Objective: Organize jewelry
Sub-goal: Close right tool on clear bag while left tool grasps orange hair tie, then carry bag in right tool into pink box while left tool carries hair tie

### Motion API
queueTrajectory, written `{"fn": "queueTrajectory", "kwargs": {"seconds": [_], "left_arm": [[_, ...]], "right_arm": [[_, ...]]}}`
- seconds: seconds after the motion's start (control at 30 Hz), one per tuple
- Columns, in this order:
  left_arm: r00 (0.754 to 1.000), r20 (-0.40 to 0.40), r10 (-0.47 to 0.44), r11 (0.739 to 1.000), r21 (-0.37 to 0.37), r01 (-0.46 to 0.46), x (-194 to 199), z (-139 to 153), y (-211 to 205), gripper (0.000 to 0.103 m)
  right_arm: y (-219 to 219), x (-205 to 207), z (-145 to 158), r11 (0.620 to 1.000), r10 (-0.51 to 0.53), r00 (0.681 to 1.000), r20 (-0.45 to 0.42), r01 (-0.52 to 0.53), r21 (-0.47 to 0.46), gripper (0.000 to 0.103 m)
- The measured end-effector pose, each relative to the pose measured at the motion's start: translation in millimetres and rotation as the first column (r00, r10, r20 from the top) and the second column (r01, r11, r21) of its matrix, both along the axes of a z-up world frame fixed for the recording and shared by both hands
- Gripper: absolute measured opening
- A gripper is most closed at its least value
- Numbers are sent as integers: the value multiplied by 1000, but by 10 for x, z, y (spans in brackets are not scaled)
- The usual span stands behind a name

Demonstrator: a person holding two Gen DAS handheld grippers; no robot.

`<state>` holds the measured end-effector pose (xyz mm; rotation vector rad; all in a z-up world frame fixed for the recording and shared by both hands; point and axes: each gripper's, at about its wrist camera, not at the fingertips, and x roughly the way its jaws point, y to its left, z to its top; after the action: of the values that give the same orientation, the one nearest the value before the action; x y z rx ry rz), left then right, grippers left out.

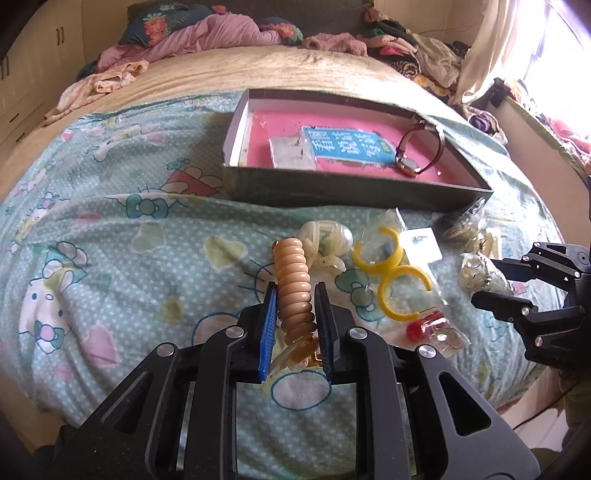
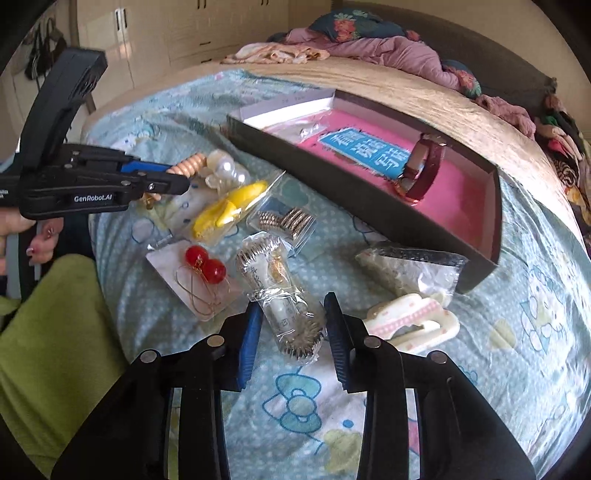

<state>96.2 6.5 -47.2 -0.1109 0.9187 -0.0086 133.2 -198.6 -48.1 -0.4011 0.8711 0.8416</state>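
Note:
My left gripper (image 1: 295, 291) is shut on a tan ribbed hair clip (image 1: 293, 284), which sticks out forward between the fingers; it also shows in the right wrist view (image 2: 188, 164). My right gripper (image 2: 291, 306) is open around a clear packet of silver earrings (image 2: 284, 291) lying on the bed, apart from both pads. A dark box with a pink floor (image 1: 354, 192) holds a red-strap watch (image 1: 421, 147), a blue card (image 1: 343, 144) and a small packet. Yellow rings (image 1: 388, 266), red ball earrings (image 2: 205, 266) and pearl pieces (image 1: 325, 236) lie loose on the bedspread.
The bed has a light blue cartoon-print sheet (image 1: 110, 229). Piled clothes and pillows (image 1: 207, 29) lie at the far end. A white and pink hair clip (image 2: 413, 321) and a bagged item (image 2: 410, 269) lie right of my right gripper. Cupboards (image 2: 177, 33) stand at the left.

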Motion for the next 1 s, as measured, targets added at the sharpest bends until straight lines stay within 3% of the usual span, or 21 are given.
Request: {"fn": "queueTrajectory", "kwargs": {"seconds": [0.57, 1.0], "left_arm": [[989, 142, 33, 999, -22, -30, 64, 639, 181, 13], [979, 203, -19, 1000, 24, 14, 381, 995, 19, 13]], "right_arm": [[-460, 208, 892, 947, -189, 979, 73, 162, 278, 32], [-528, 410, 1284, 913, -231, 965, 125, 170, 371, 32]]}}
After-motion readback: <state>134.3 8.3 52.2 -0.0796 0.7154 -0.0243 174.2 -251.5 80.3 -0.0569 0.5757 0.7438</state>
